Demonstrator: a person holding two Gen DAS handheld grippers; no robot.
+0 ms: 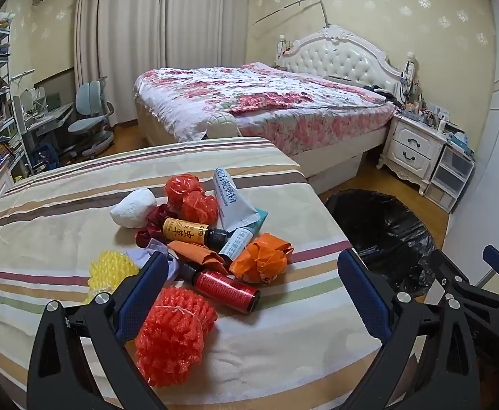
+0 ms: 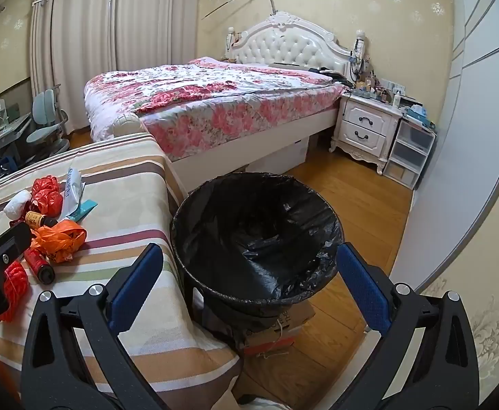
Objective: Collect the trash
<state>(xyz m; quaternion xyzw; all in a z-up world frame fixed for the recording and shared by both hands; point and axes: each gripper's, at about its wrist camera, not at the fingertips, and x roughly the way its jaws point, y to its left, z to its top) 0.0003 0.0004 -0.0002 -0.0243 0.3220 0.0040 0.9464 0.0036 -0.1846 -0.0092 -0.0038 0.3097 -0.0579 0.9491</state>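
A pile of trash lies on the striped bedspread [image 1: 61, 212]: a red foam net [image 1: 174, 335], a red bottle [image 1: 227, 288], an orange crumpled bag [image 1: 263, 258], an amber bottle [image 1: 189, 232], a white paper wad [image 1: 133, 208], a white tube [image 1: 229, 201], a yellow foam net [image 1: 111, 271]. My left gripper [image 1: 253, 294] is open above the pile, with the red net and red bottle between its fingers. My right gripper [image 2: 249, 287] is open and empty over the black-lined trash bin [image 2: 259, 235]. The bin also shows in the left wrist view [image 1: 386, 235].
The bin stands on a cardboard box [image 2: 283, 324] on the wooden floor beside the striped bed. A floral bed [image 1: 266, 109] is behind, with a white nightstand [image 1: 413, 143] and plastic drawers [image 1: 451, 177] to the right. A desk chair [image 1: 89, 119] stands far left.
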